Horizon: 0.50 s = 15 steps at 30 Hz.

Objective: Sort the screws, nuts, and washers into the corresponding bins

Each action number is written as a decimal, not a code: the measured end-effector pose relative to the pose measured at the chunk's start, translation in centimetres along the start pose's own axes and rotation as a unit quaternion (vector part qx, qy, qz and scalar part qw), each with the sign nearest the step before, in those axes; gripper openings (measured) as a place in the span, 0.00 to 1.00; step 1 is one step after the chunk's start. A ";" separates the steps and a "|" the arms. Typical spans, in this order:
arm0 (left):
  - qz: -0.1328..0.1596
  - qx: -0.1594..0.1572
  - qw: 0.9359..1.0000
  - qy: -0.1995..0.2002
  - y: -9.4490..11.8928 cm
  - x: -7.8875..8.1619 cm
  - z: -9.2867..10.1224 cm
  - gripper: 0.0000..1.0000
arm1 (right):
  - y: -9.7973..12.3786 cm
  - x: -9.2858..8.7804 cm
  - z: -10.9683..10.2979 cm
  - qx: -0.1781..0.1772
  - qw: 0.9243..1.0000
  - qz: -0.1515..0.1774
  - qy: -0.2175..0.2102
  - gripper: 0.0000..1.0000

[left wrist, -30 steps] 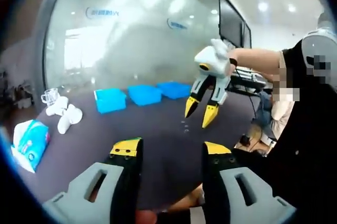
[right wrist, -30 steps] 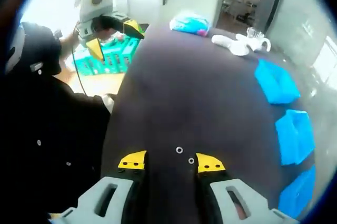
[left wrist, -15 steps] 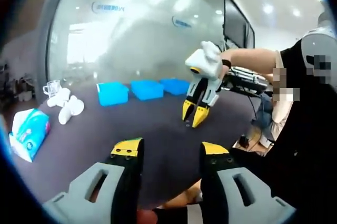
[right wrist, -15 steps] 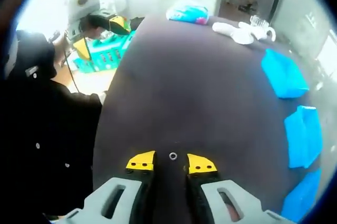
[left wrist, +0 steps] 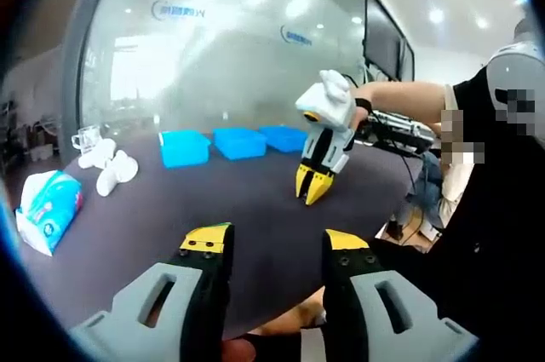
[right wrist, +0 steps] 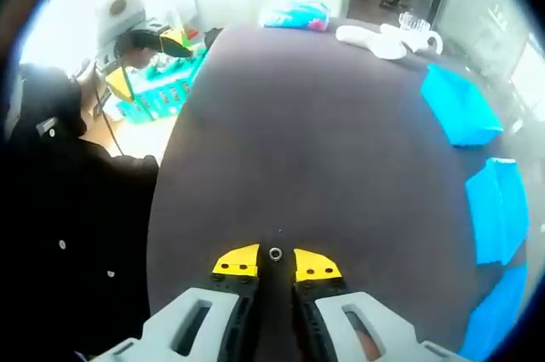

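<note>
In the right gripper view a small silver nut (right wrist: 275,253) lies on the dark table (right wrist: 324,140), right between the yellow tips of my right gripper (right wrist: 276,261), whose jaws have closed in on it. The left gripper view shows that same right gripper (left wrist: 313,189) pointing down with its tips together on the table. Three blue bins (left wrist: 185,147) (left wrist: 240,142) (left wrist: 285,137) stand in a row at the far side; they run along the right edge as bins (right wrist: 460,106) (right wrist: 494,209). My left gripper (left wrist: 274,243) is open and holds nothing above the near table edge.
A tissue pack (left wrist: 47,209), white objects (left wrist: 106,170) and a glass cup (left wrist: 85,136) sit at the table's left end. A teal crate (right wrist: 157,94) stands on the floor beside the table. The person's dark clothing (right wrist: 60,234) is close to the near edge.
My right gripper came down to the table and its jaws went from wide open to closed around the nut. My left gripper stayed open and almost still.
</note>
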<state>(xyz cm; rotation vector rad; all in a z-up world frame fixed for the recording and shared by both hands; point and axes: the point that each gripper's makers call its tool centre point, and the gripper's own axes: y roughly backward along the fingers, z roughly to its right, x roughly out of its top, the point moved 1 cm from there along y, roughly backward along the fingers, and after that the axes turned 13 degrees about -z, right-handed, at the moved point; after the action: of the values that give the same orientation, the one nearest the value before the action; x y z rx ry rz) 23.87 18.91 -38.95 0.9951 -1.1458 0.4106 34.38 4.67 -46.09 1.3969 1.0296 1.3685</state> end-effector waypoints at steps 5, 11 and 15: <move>0.000 0.002 1.000 0.001 0.1 0.0 0.0 0.37 | -0.1 0.0 -0.6 -0.015 1.000 -0.004 0.011 0.02; 0.006 0.003 1.000 0.004 0.2 0.2 0.0 0.37 | 0.1 -0.1 -0.6 -0.016 1.000 0.004 0.003 0.02; 0.009 0.004 1.000 0.004 0.3 0.4 -0.1 0.37 | 0.4 -0.4 -0.9 -0.015 1.000 0.013 -0.003 0.02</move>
<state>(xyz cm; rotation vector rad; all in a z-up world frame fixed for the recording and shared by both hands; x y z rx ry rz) 23.86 19.04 -38.47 0.9902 -1.1472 0.4349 33.43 4.21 -45.81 1.3966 0.9868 1.3934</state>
